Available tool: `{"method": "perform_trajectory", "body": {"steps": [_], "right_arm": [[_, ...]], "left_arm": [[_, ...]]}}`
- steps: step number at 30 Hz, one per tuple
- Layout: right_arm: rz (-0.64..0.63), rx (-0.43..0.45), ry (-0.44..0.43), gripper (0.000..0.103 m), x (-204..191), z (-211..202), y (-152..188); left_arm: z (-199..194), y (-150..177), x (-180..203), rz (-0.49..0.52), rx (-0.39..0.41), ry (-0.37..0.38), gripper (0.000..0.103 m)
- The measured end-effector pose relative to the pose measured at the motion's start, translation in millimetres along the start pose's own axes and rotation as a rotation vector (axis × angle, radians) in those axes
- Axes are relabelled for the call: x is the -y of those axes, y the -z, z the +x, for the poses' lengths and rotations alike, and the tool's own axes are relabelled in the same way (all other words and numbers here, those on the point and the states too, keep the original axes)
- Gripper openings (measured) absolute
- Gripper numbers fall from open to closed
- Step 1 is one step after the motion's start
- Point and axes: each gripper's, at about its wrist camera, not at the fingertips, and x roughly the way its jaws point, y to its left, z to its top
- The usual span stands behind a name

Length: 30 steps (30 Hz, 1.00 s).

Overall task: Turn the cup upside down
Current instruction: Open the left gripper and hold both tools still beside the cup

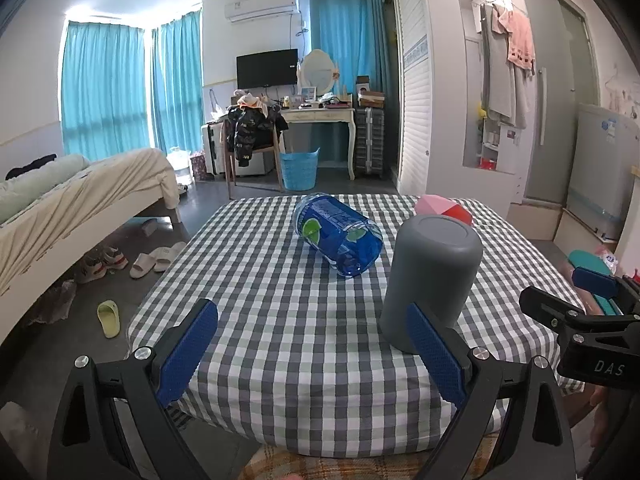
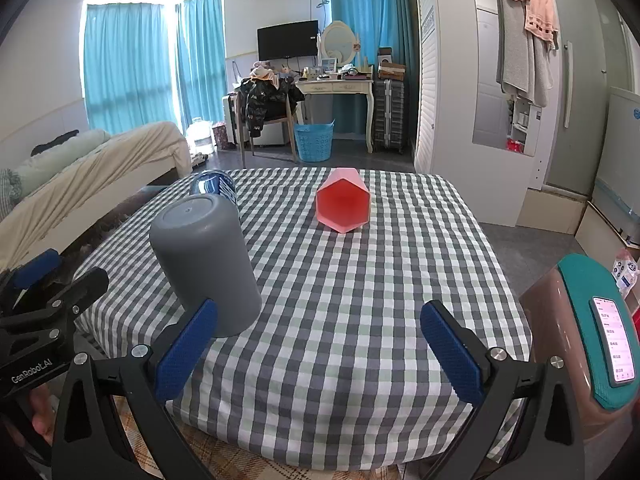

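Note:
A grey cup [image 1: 430, 280] stands upside down, base up, on the checked tablecloth [image 1: 280, 300]; it also shows in the right wrist view [image 2: 206, 260]. My left gripper [image 1: 312, 348] is open and empty, its right finger just in front of the cup's lower edge. My right gripper [image 2: 318, 354] is open and empty, with the grey cup just beyond its left finger. A pink hexagonal cup [image 2: 343, 205] lies on its side farther back, mouth toward the right wrist camera; only its top shows behind the grey cup in the left wrist view [image 1: 434, 205].
A blue plastic bottle [image 1: 340, 236] lies on its side mid-table, left of the grey cup. A bin with a teal lid and a phone on it [image 2: 592, 332] stands by the table's right edge. A bed [image 1: 80, 200] is at left, with slippers on the floor.

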Motion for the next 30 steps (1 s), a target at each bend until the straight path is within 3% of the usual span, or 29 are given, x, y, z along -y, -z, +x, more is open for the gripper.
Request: {"method": "perform_trajectory", "body": {"steps": [30], "right_arm": [[-0.008, -0.029, 0.003, 0.102, -3.7, 5.9, 3.8]], "left_arm": [[1.1, 3.0, -1.0, 0.002, -0.003, -0.007, 0.098]]}}
